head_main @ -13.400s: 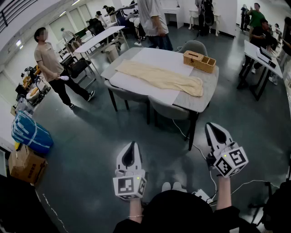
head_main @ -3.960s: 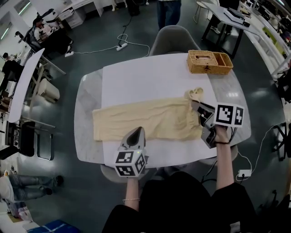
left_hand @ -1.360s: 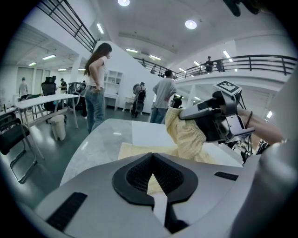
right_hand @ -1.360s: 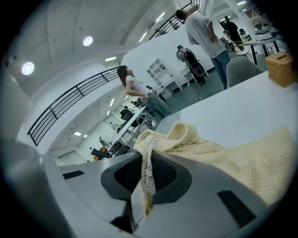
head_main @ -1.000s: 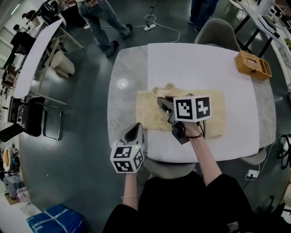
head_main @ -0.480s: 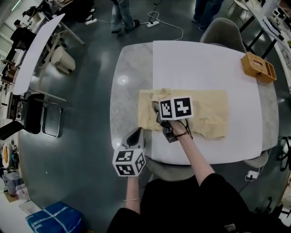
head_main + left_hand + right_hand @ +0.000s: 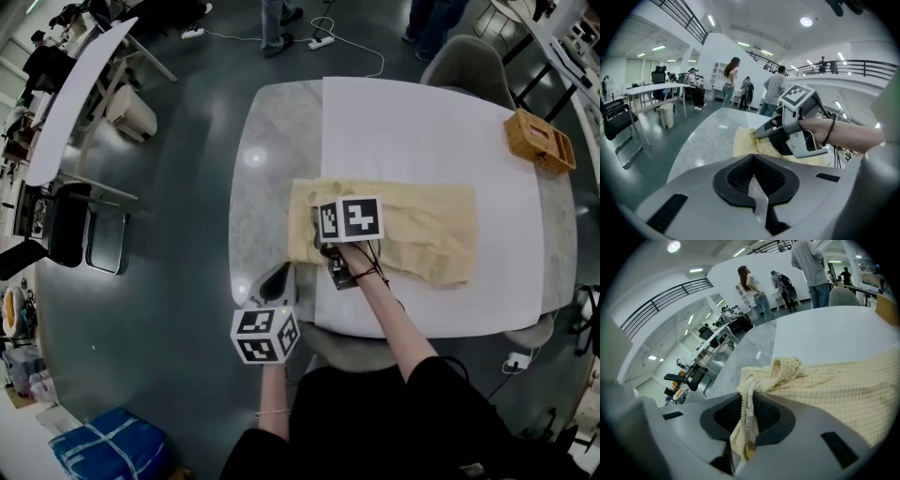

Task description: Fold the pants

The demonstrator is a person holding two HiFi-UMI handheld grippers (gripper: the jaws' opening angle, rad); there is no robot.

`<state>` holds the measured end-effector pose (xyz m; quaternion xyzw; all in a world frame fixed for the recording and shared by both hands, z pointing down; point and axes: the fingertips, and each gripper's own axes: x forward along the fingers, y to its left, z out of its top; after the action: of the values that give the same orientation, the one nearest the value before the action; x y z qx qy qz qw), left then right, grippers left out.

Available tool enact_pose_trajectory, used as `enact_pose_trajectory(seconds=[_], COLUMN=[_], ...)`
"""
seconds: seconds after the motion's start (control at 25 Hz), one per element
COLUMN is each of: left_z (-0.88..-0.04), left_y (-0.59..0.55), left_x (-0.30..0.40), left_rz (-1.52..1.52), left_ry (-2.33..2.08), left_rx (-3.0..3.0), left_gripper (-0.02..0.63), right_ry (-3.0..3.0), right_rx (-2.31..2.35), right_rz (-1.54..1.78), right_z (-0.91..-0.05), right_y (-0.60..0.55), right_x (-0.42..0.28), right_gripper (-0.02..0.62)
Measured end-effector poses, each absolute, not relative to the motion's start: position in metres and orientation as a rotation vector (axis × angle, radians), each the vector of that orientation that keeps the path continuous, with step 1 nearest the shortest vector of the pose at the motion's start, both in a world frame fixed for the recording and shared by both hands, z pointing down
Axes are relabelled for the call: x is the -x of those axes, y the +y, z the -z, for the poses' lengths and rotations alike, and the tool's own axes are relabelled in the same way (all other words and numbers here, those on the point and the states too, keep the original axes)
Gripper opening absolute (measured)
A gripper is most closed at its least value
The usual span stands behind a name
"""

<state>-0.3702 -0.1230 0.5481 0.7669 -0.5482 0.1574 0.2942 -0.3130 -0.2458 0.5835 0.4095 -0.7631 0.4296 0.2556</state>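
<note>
The right tongs [image 7: 746, 427], clenched on the pants' [image 7: 422, 234] bunched waist end, have lowered it onto the leg ends: first fold almost laid. The left tongs [image 7: 757, 197], clenched empty, hover just beside.

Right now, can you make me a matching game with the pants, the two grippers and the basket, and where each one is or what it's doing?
Things:
1. pants
2. right gripper
3. left gripper
4. basket

Places and states:
A. holds nothing, by the near edge of the table
B. at the table's far right corner
C. pinching a bunched bit of yellow cloth
D. lying on the white sheet

Pairs: 1-D, 2-C, 3-A, 4-B
</note>
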Motion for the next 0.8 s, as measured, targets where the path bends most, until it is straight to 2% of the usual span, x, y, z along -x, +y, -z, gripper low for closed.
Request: enact_pose_trajectory(seconds=[0.12,0.24,0.4,0.56,0.8], left_z=[-0.55,-0.553,-0.551,-0.55,-0.548], left_y=[-0.121,-0.119,-0.117,-0.114,-0.115], left_x=[0.372,0.372,0.375,0.378,0.377], left_rz=[-0.416,-0.414,-0.408,-0.406,-0.401], left_ry=[-1.464,-1.466,-1.47,-1.473,-1.476], left_rx=[-2.036,-2.029,-2.023,-2.019,-2.022], left_gripper=[0.014,0.014,0.014,0.014,0.014], right_ry=[-2.063,-2.077,-2.091,-2.099,-2.125], right_rx=[-1.116,-1.112,-1.12,-1.156,-1.205], right_rz=[-1.149,-1.141,-1.096,-1.004,-0.847], right_z=[-0.587,-0.587,-0.581,-0.573,-0.558], right_y=[-0.244,-0.243,-0.241,-0.241,-0.244], right_x=[0.317,0.323,0.331,0.337,0.339], right_gripper=[0.062,0.108,0.129,0.178,0.206])
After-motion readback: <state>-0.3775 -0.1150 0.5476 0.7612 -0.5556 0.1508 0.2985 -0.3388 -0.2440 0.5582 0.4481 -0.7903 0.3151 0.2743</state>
